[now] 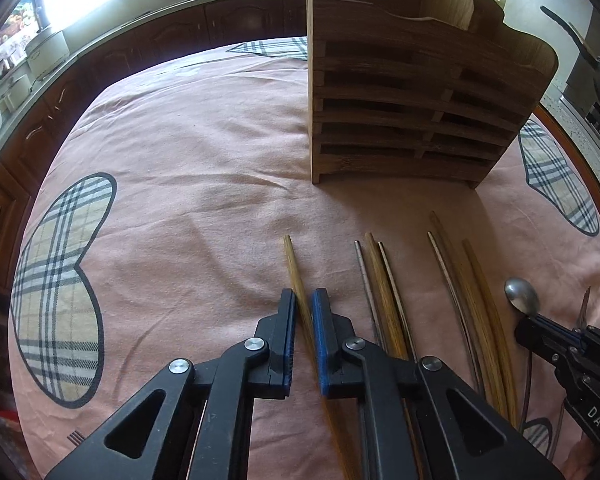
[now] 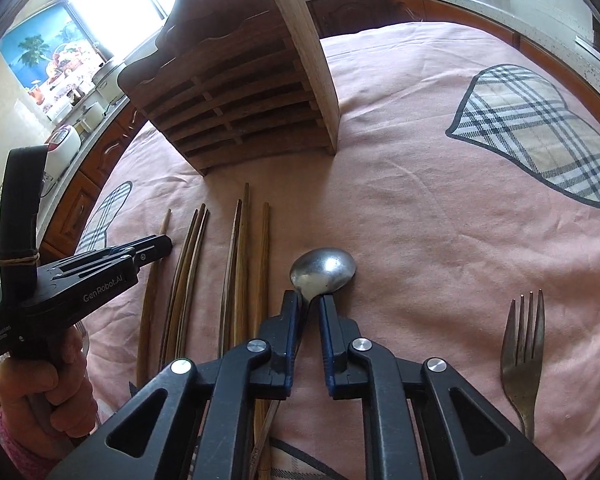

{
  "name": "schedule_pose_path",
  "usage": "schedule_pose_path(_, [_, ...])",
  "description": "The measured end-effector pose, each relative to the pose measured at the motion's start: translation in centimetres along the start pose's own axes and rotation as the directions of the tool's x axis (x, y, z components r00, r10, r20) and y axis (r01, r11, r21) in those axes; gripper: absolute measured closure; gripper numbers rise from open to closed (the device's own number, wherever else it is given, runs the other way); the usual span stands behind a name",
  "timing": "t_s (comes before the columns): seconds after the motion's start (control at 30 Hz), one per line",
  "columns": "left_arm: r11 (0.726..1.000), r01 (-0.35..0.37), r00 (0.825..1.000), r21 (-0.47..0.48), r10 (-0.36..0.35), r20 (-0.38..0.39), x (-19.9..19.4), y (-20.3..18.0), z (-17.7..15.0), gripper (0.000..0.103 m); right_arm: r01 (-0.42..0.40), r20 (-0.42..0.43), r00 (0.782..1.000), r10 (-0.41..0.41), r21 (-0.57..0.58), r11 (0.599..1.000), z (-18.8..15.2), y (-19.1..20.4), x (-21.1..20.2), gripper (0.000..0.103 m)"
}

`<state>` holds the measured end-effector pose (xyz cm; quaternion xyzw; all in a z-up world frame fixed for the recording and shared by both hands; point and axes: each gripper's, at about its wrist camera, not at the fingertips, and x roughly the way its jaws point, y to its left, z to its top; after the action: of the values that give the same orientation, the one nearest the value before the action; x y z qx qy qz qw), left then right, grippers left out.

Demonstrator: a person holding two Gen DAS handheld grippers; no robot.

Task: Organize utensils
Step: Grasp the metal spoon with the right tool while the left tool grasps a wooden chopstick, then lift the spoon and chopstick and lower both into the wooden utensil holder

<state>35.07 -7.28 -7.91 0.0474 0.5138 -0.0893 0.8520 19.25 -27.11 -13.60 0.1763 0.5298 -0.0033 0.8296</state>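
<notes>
- Left tongs [image 1: 303, 300] are down over the lone chopstick [image 1: 292, 264], pads apart on either side of it with a slim gap showing, not yet clamped.
- Right tongs [image 2: 310, 306] sit at the spoon [image 2: 324, 270], straddling its neck just behind the bowl; the neck seems to touch the left pad, with a gap to the right one, so I call them apart too.
- To do this well, I'd say: centre each shaft between the pads before squeezing, then lift straight up so nothing rolls on the soft cloth [image 1: 188, 184].
- That chopstick runs slightly askew to the pads (worth squaring up first), or it may pivot when pinched.
- Beside the lone stick lie more chopsticks [image 1: 384, 300], wood and metal mixed, in loose bunches between the two tongs; keep the left pads clear of them.
- Fork [image 2: 524, 344] rests well apart on the right, untouched.
- The wooden rack [image 1: 412, 92] stands ahead, near the chopstick tips, its slatted front facing us and its opening up top.
- Open room: bare cloth to the left and between tips and rack. The tabletop rim [image 2: 596, 120] curves off right, well away.
</notes>
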Motion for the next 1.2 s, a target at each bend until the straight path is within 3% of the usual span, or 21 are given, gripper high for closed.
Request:
schedule_pose_path(0.13, [0.999, 0.036, 0.999, -0.016, -0.035, 0.021, -0.9, 0.4, -0.4, 0.099, -0.013, 0.012, 1.000, 0.013, -0.006, 1.000, -0.1, 0.3, -0.3, 0.099])
schedule_pose_path(0.33, [0.992, 0.106, 0.991, -0.062, -0.100, 0.089, -5.5, 1.9, -1.6, 0.099, -0.044, 0.057, 0.997, 0.045, -0.026, 0.999, -0.2, 1.0, -2.2, 0.101])
schedule_pose_path(0.53, [0.981, 0.174, 0.972, -0.088, -0.157, 0.173, -11.2, 3.3, -3.6, 0.099, -0.071, 0.117, 0.990, 0.076, -0.046, 0.996, 0.0, 1.8, -5.0, 0.101])
schedule_pose_path(0.83, [0.973, 0.216, 0.941, -0.084, -0.184, 0.283, -19.0, 4.4, -6.3, 0.099, -0.080, 0.209, 0.973, 0.098, -0.091, 0.993, 0.4, 3.5, -8.8, 0.101])
schedule_pose_path(1.2, [0.969, 0.240, 0.900, -0.061, -0.199, 0.388, -23.3, 5.1, -7.2, 0.099, -0.052, 0.322, 0.942, 0.094, -0.136, 0.989, 2.0, 4.3, -12.8, 0.101])
